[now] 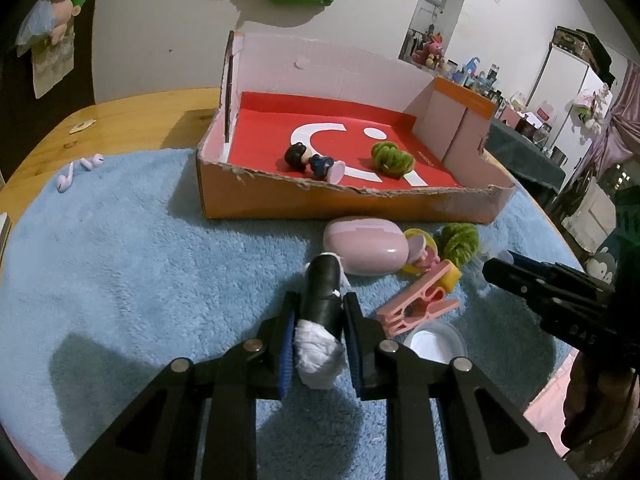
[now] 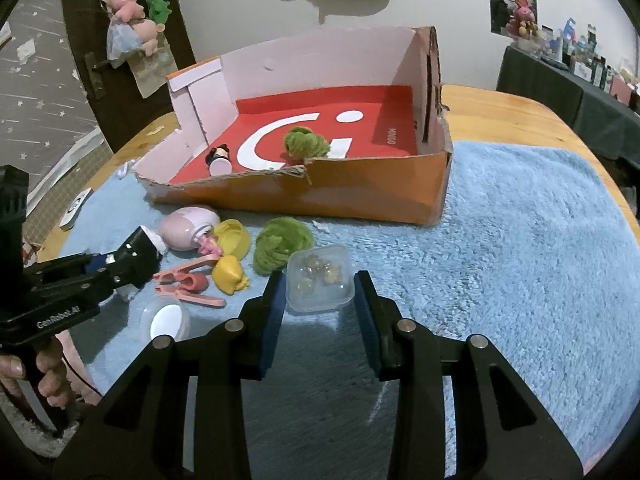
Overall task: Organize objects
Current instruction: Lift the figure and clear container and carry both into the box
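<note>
My left gripper (image 1: 318, 308) is shut on a black roll with white paper ends (image 1: 322, 300), held just above the blue mat, short of the orange cardboard box (image 1: 344, 200). The box holds a small figurine (image 1: 314, 160) and a green fuzzy ball (image 1: 390, 159). My right gripper (image 2: 320, 294) is open, its fingers on either side of a clear square case (image 2: 318, 282) on the mat. Beside it lie a second green ball (image 2: 280, 248), a pink clip (image 2: 188, 284), a yellow toy (image 2: 228, 274) and a pink earbud case (image 2: 186, 226).
A blue fluffy mat (image 2: 520, 264) covers the wooden table (image 2: 500, 116). Two loose earbuds (image 1: 76, 170) lie at the mat's far left. A small round clear lid (image 2: 166, 318) lies near the clip. The box's tall white back wall (image 1: 328, 76) faces me.
</note>
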`<action>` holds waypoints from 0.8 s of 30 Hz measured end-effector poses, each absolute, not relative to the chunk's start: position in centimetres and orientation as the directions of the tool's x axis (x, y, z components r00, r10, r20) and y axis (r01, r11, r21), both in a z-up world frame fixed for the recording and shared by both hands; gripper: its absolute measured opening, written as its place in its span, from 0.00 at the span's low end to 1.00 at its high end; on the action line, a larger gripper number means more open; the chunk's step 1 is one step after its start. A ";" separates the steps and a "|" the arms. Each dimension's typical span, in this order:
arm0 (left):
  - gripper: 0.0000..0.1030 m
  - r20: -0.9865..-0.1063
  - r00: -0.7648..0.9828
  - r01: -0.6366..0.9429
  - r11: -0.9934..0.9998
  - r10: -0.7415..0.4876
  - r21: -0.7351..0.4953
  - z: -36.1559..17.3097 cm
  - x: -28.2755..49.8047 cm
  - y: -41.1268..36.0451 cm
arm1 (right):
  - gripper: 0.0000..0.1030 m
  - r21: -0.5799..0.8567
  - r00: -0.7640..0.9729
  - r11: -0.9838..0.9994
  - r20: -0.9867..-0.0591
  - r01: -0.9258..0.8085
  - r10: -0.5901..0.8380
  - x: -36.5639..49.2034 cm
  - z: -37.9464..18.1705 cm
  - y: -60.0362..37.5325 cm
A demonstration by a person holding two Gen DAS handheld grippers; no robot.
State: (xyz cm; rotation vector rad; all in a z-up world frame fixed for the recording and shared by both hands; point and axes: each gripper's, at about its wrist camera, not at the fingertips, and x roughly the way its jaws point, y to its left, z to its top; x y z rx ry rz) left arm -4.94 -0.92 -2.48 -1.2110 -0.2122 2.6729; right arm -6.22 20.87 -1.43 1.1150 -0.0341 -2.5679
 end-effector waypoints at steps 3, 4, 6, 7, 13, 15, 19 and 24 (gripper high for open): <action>0.22 -0.725 -0.646 -0.123 -0.969 0.241 -0.212 -2.4 -4.9 -0.9 | 0.32 0.157 -0.636 -0.938 -0.699 0.308 -0.326 -5.9 -1.0 20.7; 0.22 -0.724 -0.647 -0.124 -0.969 0.241 -0.212 -2.4 -4.9 -0.9 | 0.32 0.157 -0.638 -0.937 -0.696 0.312 -0.329 -5.8 -0.9 20.6; 0.22 -0.721 -0.650 -0.127 -0.970 0.239 -0.207 -2.2 -4.7 -0.8 | 0.32 0.160 -0.639 -0.933 -0.690 0.322 -0.339 -5.5 -0.6 20.4; 0.22 -0.719 -0.652 -0.128 -0.970 0.239 -0.206 -2.1 -4.7 -0.8 | 0.32 0.162 -0.638 -0.931 -0.689 0.327 -0.344 -5.4 -0.5 20.3; 0.22 -0.714 -0.656 -0.134 -0.969 0.245 -0.209 -1.9 -4.7 -0.8 | 0.32 0.181 -0.624 -0.914 -0.681 0.363 -0.383 -4.9 -0.2 19.5; 0.22 -0.712 -0.657 -0.136 -0.968 0.249 -0.212 -1.8 -4.7 -0.8 | 0.32 0.185 -0.619 -0.909 -0.680 0.375 -0.394 -4.8 -0.1 19.3; 0.22 -0.708 -0.659 -0.142 -0.966 0.255 -0.216 -1.5 -4.8 -0.8 | 0.32 0.197 -0.609 -0.901 -0.678 0.387 -0.410 -4.8 -0.1 19.1; 0.22 -0.702 -0.663 -0.148 -0.965 0.259 -0.217 -1.0 -4.8 -0.9 | 0.32 0.224 -0.595 -0.889 -0.674 0.400 -0.438 -5.0 -0.1 18.9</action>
